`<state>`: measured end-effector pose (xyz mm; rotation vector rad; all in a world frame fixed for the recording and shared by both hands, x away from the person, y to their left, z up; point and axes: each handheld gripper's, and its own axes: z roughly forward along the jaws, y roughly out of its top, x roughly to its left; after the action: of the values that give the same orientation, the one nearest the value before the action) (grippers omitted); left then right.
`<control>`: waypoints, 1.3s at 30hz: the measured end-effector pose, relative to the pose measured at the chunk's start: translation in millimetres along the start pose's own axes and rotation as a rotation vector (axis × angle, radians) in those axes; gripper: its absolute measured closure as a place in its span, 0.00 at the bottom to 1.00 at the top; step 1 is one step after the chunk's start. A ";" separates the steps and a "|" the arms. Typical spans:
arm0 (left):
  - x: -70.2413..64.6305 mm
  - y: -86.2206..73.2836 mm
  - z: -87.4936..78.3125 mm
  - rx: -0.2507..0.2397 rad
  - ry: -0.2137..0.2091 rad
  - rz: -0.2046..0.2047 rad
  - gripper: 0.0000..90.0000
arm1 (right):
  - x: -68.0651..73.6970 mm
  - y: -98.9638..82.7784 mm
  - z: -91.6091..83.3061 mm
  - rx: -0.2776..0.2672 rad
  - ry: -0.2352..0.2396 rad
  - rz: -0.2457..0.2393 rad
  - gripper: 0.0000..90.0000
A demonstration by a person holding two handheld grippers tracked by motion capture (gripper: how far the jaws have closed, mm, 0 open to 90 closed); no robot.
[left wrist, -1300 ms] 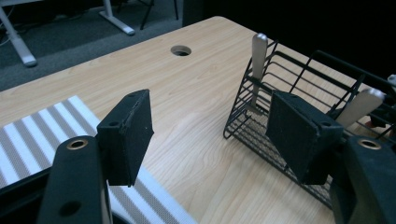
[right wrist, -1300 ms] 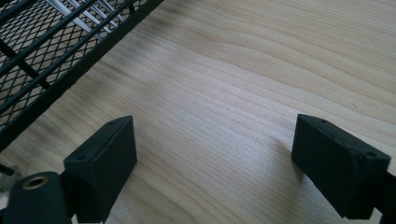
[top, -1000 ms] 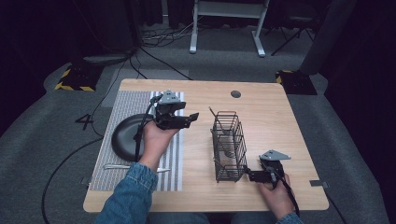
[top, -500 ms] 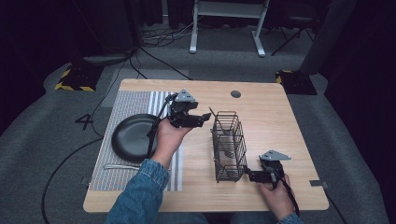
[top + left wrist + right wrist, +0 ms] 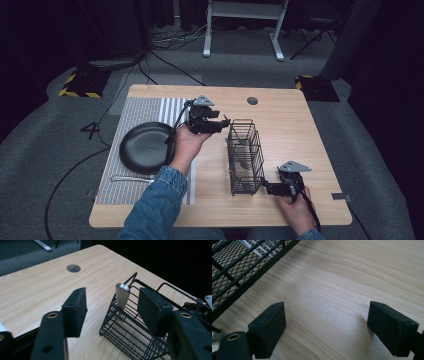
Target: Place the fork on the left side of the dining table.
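the black wire basket (image 5: 245, 156) stands upright on the wooden bench (image 5: 300, 135), right of the striped placemat (image 5: 145, 112), its long side running away from the person. it is a tall, narrow caddy of thin black rods with a fine mesh floor, open at the top. a metal utensil handle (image 5: 122, 295), silver and rounded at its tip, rises inside the basket and leans on the rim at its far end. left of the basket, a round black plate (image 5: 146, 147) lies flat on the placemat. a silver utensil (image 5: 131, 178) lies flat on the placemat just on the person's side of the plate, well apart from the basket.
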<state>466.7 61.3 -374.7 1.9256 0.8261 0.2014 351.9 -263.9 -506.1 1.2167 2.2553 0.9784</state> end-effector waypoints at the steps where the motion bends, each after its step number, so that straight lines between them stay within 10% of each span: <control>1: -0.4 -0.1 1.4 -0.003 -0.002 -0.002 0.52 | 0.0 0.0 0.0 0.000 0.000 0.000 0.17; 22: -0.5 3.9 5.6 0.010 -0.078 -0.071 0.90 | 1.2 -0.4 -0.8 0.000 -0.001 0.005 0.19; 39: -21.6 19.9 -6.9 0.000 -0.038 0.006 0.96 | 1.7 -0.8 -1.0 -0.005 0.000 0.003 0.19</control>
<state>456.3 47.4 -350.1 1.9267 0.7949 0.1681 350.0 -263.1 -506.1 1.2188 2.2502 0.9837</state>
